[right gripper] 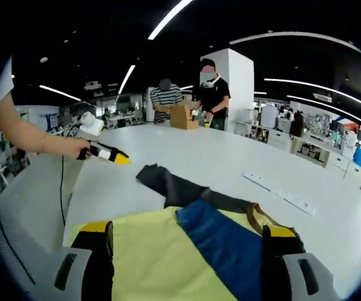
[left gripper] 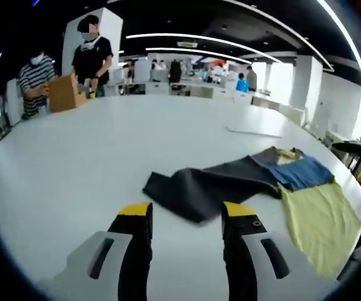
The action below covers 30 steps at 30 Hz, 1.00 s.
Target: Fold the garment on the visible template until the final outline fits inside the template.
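Note:
A garment in dark grey (left gripper: pixel 211 185), blue (left gripper: pixel 302 172) and pale yellow (left gripper: pixel 318 219) lies spread, partly rumpled, on the white table (left gripper: pixel 105 150). My left gripper (left gripper: pixel 186 213) is open just short of the grey end, with nothing between its yellow-tipped fingers (left gripper: pixel 135 210). In the right gripper view the yellow cloth (right gripper: pixel 155 257) and blue panel (right gripper: pixel 224 241) lie under and between the wide-apart jaws of my open right gripper (right gripper: pixel 188 231). The grey part (right gripper: pixel 180 185) stretches away beyond. The left gripper (right gripper: pixel 118 158) shows at the left in a person's hand (right gripper: pixel 73 148).
A long white strip (right gripper: pixel 280 193) lies flat on the table to the right of the garment. At the far edge two people stand by a cardboard box (left gripper: pixel 64 93). A black cable (right gripper: pixel 61 188) hangs off the left table edge.

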Tool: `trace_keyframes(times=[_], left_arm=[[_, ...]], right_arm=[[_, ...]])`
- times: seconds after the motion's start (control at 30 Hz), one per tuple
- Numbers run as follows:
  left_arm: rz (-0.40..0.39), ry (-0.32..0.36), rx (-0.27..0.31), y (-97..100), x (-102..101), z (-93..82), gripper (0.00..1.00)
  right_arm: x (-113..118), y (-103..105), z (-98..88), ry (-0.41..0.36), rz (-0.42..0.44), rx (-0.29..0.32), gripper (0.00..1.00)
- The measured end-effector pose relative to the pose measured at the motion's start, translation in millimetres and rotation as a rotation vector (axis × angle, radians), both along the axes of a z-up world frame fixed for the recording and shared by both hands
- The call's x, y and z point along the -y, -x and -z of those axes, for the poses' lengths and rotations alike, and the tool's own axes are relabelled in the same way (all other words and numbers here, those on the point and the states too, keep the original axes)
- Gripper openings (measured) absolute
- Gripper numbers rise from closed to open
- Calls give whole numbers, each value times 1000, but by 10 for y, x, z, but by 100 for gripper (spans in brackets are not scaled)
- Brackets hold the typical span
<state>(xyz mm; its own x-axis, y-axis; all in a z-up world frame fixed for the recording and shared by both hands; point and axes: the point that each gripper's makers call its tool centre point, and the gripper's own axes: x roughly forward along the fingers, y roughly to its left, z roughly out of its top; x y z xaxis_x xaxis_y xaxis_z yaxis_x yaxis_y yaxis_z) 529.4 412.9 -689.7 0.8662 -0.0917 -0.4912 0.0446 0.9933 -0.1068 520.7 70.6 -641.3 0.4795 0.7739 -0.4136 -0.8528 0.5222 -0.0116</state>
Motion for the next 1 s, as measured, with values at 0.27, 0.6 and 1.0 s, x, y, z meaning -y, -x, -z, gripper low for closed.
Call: trace_keyframes(times=[0.27, 0.6, 1.0], left_arm=[[-113, 107, -45, -130, -33, 201, 27], [-150, 117, -99, -180, -13, 421, 26], [-130, 133, -149, -198, 85, 556, 11]], right_arm=[[45, 94, -34, -2, -2, 18, 97], [146, 250, -61, -7, 12, 20, 96], [248, 316, -83, -21, 40, 12, 97]])
